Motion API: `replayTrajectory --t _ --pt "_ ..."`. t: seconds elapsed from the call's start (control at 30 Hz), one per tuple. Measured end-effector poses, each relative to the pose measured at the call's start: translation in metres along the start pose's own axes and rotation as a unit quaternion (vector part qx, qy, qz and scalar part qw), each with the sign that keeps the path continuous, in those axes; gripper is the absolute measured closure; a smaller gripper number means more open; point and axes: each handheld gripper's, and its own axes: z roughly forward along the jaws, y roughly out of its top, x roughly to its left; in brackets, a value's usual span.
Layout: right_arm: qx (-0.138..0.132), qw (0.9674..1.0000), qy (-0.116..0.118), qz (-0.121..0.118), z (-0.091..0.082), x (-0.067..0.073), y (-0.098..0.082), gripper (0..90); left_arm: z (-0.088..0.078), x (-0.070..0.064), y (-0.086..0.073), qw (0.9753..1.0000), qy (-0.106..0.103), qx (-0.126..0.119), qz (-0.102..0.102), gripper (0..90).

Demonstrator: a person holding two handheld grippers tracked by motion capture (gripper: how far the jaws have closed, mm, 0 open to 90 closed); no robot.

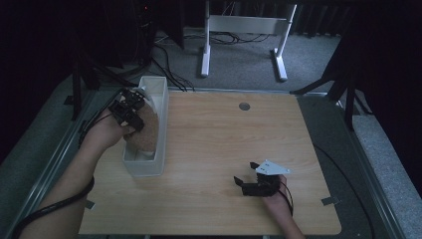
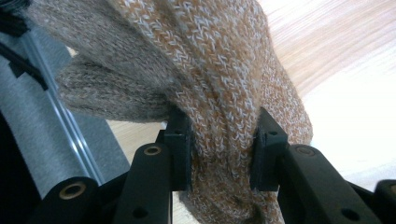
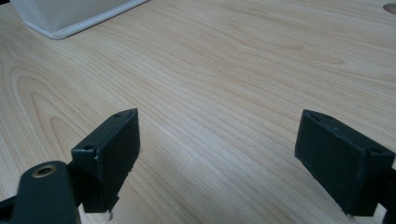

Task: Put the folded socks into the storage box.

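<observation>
Overhead forward-down; tong-cams close, shared table [image 1: 224,149].

Along the table's [image 1: 214,149] left edge stands a long white bin [image 1: 158,127], its walls barring any level pass there, with the left gripper [image 1: 130,110] clamped on a brown knitted cloth [image 1: 147,130] over its open top. Near the front edge toward the right corner rests the right gripper [image 1: 247,182], jaws spread wide over bare wood. Between bin and right edge, open tabletop from front to far edge, broken by a small round grommet [image 1: 244,106] near the far edge.
</observation>
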Motion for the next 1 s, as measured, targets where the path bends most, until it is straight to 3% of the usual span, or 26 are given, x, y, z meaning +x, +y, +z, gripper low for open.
replayTrajectory --t 0.1,0.27,0.37,0.5,0.83,1.0 --pt "0.001 1.0 0.0 -0.001 0.0 0.001 0.0 14.0 0.007 0.003 -0.002 1.0 0.005 0.005 -0.005 66.5" --pt "0.002 1.0 -0.002 -0.004 0.0 0.001 0.0 14.0 0.019 0.006 -0.005 0.9998 -0.012 0.006 -0.016 66.5" --pt "0.001 1.0 -0.002 -0.004 0.0 0.001 0.0 14.1 0.03 0.001 -0.003 0.9997 -0.006 0.022 -0.005 66.5" --pt "0.002 1.0 -0.002 -0.004 0.0 0.001 0.0 14.1 0.042 -0.005 0.0 0.9995 -0.014 0.028 0.0 66.2" --pt "0.0 1.0 -0.001 -0.003 0.0 0.001 0.0 14.1 0.068 -0.007 0.002 0.9987 -0.023 0.044 -0.003 66.1" --pt "0.002 1.0 -0.001 -0.003 0.0 0.0 0.0 14.1 0.089 -0.012 0.001 0.9976 -0.029 0.062 -0.001 65.5"
